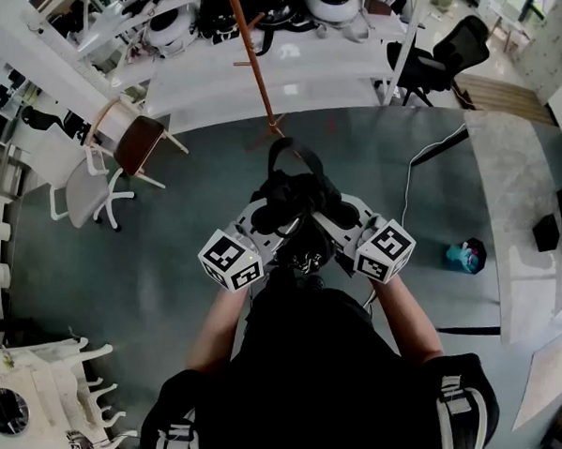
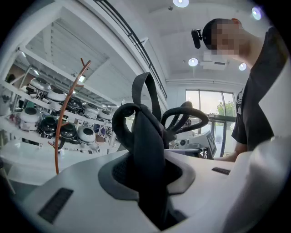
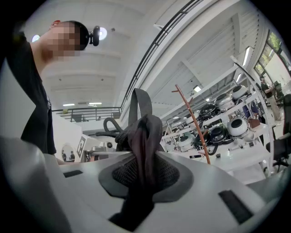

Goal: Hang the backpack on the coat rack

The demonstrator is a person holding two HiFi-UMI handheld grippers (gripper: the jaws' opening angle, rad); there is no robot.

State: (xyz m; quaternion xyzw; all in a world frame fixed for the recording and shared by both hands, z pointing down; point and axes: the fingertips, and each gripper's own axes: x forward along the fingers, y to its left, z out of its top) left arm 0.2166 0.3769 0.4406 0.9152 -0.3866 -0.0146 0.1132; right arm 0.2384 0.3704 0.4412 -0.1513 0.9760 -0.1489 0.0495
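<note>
1. Brown-seated chair (image 1: 139, 146) stands on the grey floor (image 1: 166, 260) at the far left, just beside a white chair (image 1: 81, 190).
2. To its right, the left hand-held gripper (image 2: 148, 177) points level, its jaws clamped on a black strap (image 2: 145, 136) that rises between the pads and curls over above them.
3. Between the two hand-held grippers sits the backpack (image 1: 297, 196), held up in front of the person by its straps, with its top loop (image 1: 289, 154) standing upward. In the head view its body cannot be told from the person's black shirt below. It is off the coat rack and apart from it.
4. The coat rack (image 1: 256, 67), a thin orange-brown pole with short pegs, stands on the floor just beyond the backpack. Behind it are white shelves (image 2: 27, 98) carrying round black-and-white units (image 2: 85, 134).
5. The right hand-held gripper (image 3: 141, 191) is also level, its jaws closed on a bunched dark strap (image 3: 143, 136).
6. Further right, a white cable (image 1: 425, 156) trails over the floor, a teal object (image 1: 464, 256) lies near it, and a black office chair (image 1: 440, 58) stands at the upper right.
</note>
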